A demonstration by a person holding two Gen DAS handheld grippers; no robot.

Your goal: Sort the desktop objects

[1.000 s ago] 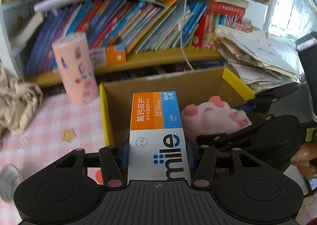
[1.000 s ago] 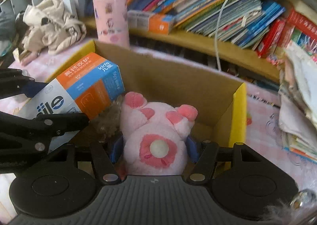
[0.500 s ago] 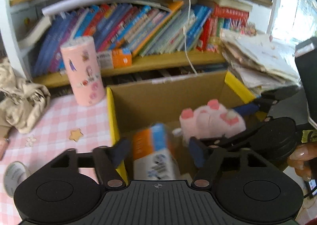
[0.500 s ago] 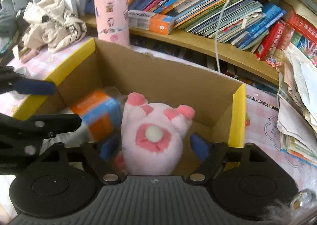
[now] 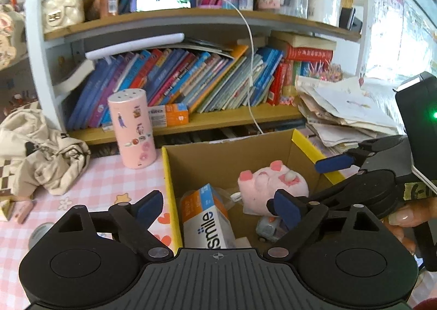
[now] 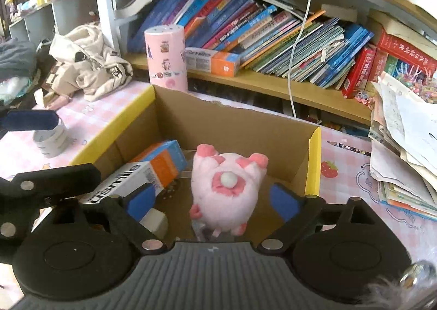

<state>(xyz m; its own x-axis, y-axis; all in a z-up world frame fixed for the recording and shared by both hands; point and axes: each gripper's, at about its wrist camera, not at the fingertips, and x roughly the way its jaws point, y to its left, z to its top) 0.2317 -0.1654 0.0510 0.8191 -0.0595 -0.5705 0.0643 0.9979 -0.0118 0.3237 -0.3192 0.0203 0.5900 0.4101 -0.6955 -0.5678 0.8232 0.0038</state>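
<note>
Showing only leftward, a small, perhaps toy, car (image 5: 269, 227) underlies the plush (image 5: 273, 187).

i see a brown cardboard box (image 6: 218, 116) with yellow flap edges. inside, my view shows a pale pink plush toy (image 6: 226, 187) with darker pink paws and a white tail, beside a toothpaste carton (image 6: 153, 170) in white, orange and blue. the tablecloth (image 5: 90, 189) is pink-and-white check with star and heart prints. a pink cylinder (image 5: 132, 128) carries small stickers. both grippers' pads (image 6: 284, 202) are blue on black arms.
</note>
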